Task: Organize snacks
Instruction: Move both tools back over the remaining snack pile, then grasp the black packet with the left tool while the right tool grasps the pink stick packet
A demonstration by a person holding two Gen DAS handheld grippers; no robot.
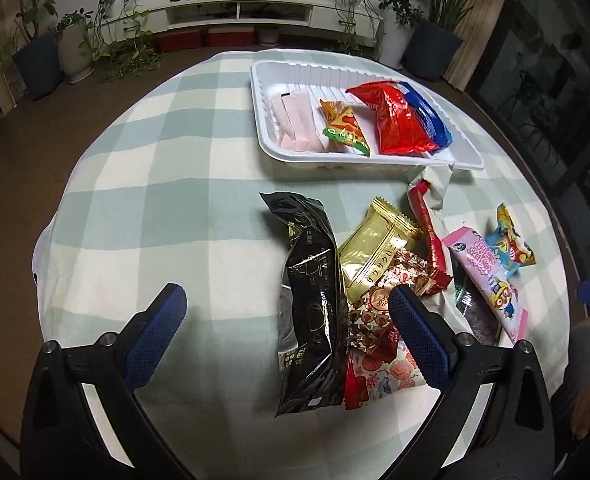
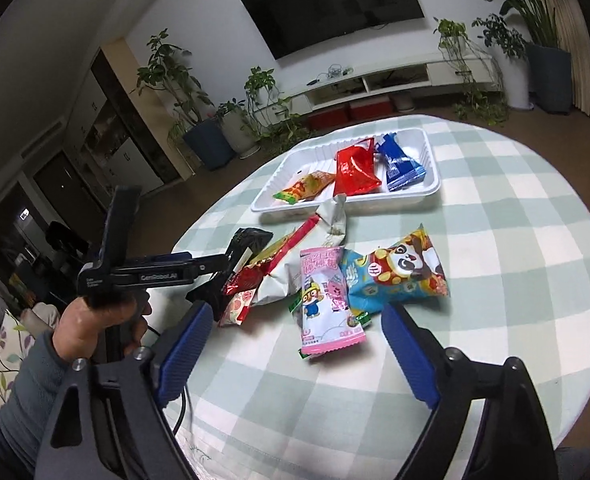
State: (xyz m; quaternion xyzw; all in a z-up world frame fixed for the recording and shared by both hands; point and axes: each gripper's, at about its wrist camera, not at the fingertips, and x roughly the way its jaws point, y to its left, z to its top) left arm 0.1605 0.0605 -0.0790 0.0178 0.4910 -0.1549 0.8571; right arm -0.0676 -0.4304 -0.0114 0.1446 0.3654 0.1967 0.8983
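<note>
Snacks split between a white ribbed plastic tray (image 1: 461,156) and a loose heap on the round table under its green-and-white checked cloth (image 1: 183,184).

Left wrist view:
- Left gripper (image 1: 285,312) spread wide, blue pads clear of everything, nothing held. Hovering over the near end of the heap.
- Between the fingers: long black glossy foil packet (image 1: 315,308), lying lengthwise toward 12 o'clock.
- Gold foil packet with dark lettering (image 1: 375,248) at 1 o'clock of the black one, overlapping it at the edge. Red-and-white patterned wrapper (image 1: 379,312) tucked beneath both.
- Slim red stick packet (image 1: 431,236) and crumpled white wrapper (image 1: 439,180) running toward the tray's near rim.
- Pink cartoon-penguin packet (image 1: 491,276) at 3 o'clock of the heap, blue cartoon packet (image 1: 513,246) just beyond it.
- Tray at 1 o'clock, well apart from the gripper. Inside, left to right: pale pink flat packets (image 1: 295,120), orange-green triangular pouch (image 1: 345,128), shiny red bag (image 1: 399,120), blue wrapper (image 1: 435,120) partly under the red.

Right wrist view:
- Right gripper (image 2: 293,334) also wide apart, holding nothing, poised just short of the pink packet (image 2: 327,300).
- Blue packet with panda face (image 2: 403,272) at 1 o'clock of the fingers.
- Left gripper (image 2: 219,276) seen side-on at 10 o'clock, over the black packet (image 2: 253,240); person's hand (image 2: 91,316) on its handle.
- Tray (image 2: 431,152) at 12 o'clock; red (image 2: 353,172), blue (image 2: 401,166) and orange-green (image 2: 305,188) packs inside.
</note>
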